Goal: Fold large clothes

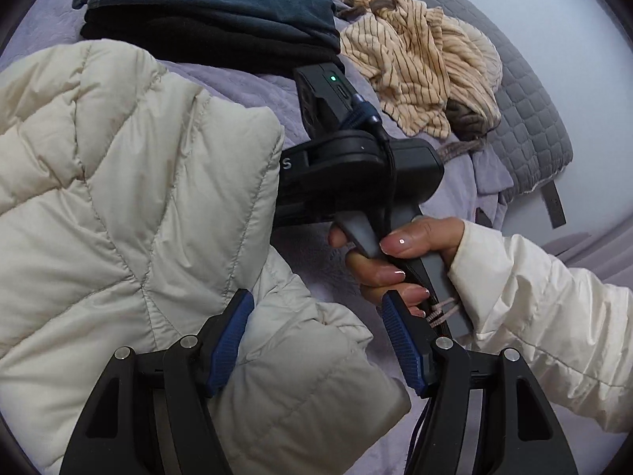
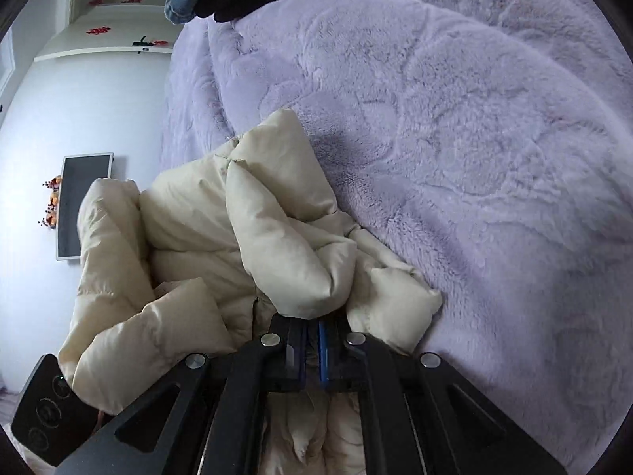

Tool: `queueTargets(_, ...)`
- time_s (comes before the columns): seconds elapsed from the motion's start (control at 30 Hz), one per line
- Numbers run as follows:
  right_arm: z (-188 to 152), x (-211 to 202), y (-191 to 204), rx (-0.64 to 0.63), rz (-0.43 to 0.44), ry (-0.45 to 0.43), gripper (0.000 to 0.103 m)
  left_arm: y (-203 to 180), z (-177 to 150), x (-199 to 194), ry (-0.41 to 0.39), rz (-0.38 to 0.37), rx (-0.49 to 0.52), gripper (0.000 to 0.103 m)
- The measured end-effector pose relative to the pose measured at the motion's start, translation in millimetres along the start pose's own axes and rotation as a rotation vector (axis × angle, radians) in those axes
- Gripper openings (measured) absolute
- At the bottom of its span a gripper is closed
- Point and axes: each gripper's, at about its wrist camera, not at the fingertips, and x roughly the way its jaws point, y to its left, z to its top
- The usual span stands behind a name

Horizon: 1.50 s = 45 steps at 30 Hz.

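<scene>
A bed fills both views, covered with a plush lilac blanket [image 2: 455,126]. Along its far edge in the left wrist view runs a grey quilted headboard [image 1: 526,118], with a pale wall behind. In the right wrist view a white wall carries shelves [image 2: 99,53] with small red ornaments and a dark screen [image 2: 79,202] in a pale frame.

The cream puffer jacket [image 1: 118,206] lies bunched on the blanket near the bed's edge. In the left wrist view its quilted bulk fills the left half of the picture. Behind it sits a folded stack [image 1: 209,19], a blue garment on top of a black one. To the right of that stack lies a crumpled striped garment [image 1: 419,79] in beige with thin dark lines.

The left gripper [image 1: 316,340] has its blue-padded jaws spread, and a fold of the jacket sits between them. Whether the pads press on the fabric cannot be told.

The right gripper [image 2: 314,352] has its jaws pressed together. Jacket fabric bulges just above their tips, but whether they pinch it cannot be told, as the tips are hidden under the cloth. In the left wrist view a hand [image 1: 395,261] in a white puffy sleeve [image 1: 546,316] holds this gripper's handle.
</scene>
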Motion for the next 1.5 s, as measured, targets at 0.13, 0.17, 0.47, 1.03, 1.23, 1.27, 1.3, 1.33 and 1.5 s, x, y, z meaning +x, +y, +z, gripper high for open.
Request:
queueTargets(0.13,10,11,-10,-0.004,0.017,0.022,0.001,-11,-5,19,0.021,0.036,0.075,0.067)
queueTargets(0.17,8,15,-13,-0.006,0.022,0.026,0.001,-13,-7,23,0.024,0.047,0.095,0.067)
queueTargets(0.47,2,26,-16,0.028,0.015,0.014,0.002,-12,-17,37,0.047,0.095,0.132,0.067)
queueTargets(1.03,-72,-85,20,-0.033,0.101,-0.152,0.081,-23,-16,46,0.051,0.115,0.150,0.067)
queueTargets(1.23,-70,-76,34,-0.048,0.111,-0.097,0.069,-30,-20,50,0.050,0.126,0.166,0.067)
queueTargets(1.27,-68,-66,36,-0.044,0.094,-0.066,0.056,-31,-19,50,0.049,0.128,0.168,0.067)
queueTargets(1.3,-65,-56,35,-0.037,0.072,-0.041,0.046,-31,-19,50,0.048,0.132,0.170,0.067)
queueTargets(1.33,-63,-46,33,-0.032,0.037,-0.025,0.024,-32,-20,50,0.051,0.136,0.170,0.067)
queueTargets(1.5,-51,-24,9,0.046,-0.040,-0.036,0.019,-40,-20,35,0.049,0.132,0.136,0.067)
